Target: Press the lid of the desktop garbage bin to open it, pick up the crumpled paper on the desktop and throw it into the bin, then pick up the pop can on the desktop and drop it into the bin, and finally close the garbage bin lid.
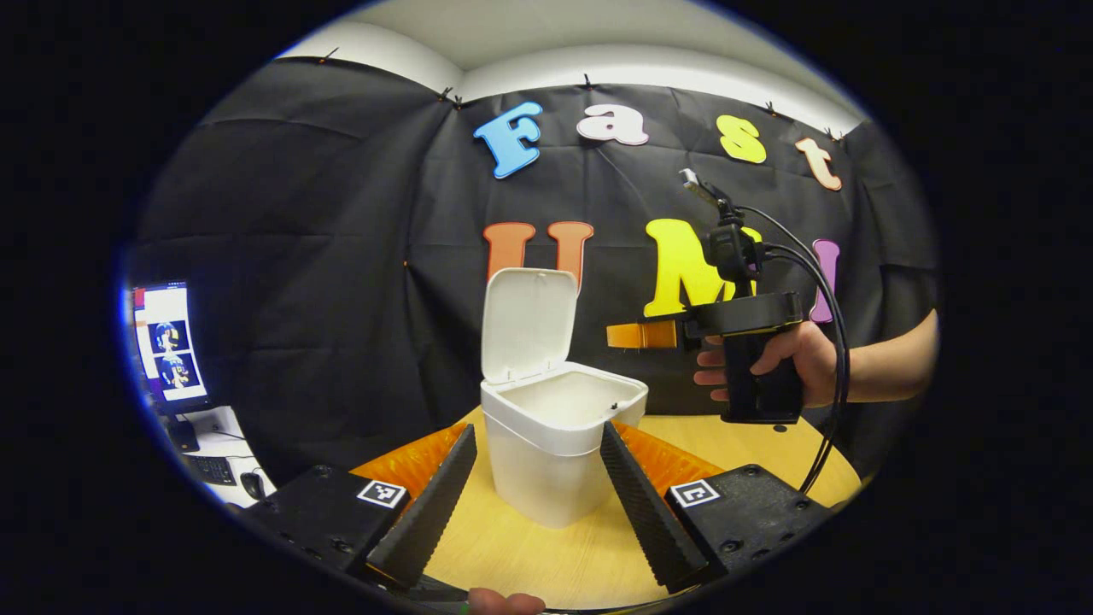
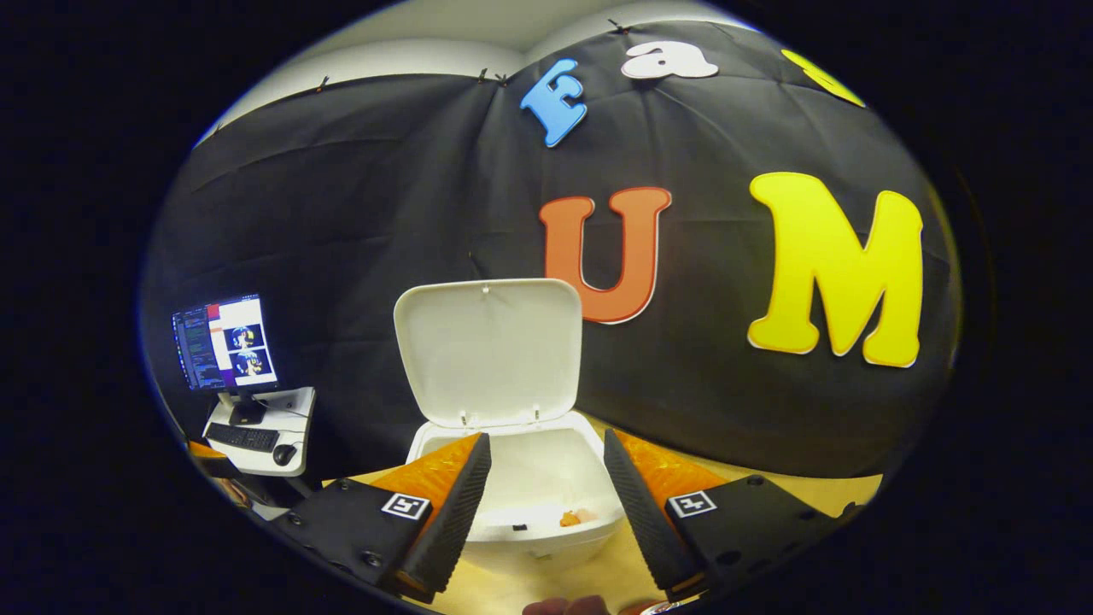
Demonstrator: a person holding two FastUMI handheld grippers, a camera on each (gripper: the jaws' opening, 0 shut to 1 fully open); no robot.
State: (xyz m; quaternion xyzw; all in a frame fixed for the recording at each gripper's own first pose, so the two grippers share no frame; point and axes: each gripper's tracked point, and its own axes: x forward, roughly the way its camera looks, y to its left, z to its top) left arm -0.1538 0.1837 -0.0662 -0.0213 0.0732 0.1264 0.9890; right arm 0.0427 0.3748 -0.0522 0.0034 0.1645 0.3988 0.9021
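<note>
The white bin (image 1: pixel 555 444) stands on the wooden tabletop (image 1: pixel 546 555) near its far edge, its lid (image 1: pixel 528 323) upright and open. The left gripper (image 1: pixel 538 478) has its fingers spread on either side of the bin, gripping nothing. The right gripper (image 2: pixel 546 504) hangs above the bin's mouth, fingers apart and empty; something small and orange (image 2: pixel 570 518) lies inside the bin. A hand (image 1: pixel 790 359) holds it.

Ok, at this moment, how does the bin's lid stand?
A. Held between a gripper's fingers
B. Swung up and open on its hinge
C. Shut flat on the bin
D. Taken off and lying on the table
B: the lid stands upright behind the white bin, leaving its mouth open, with the right gripper open and empty above it.
</note>
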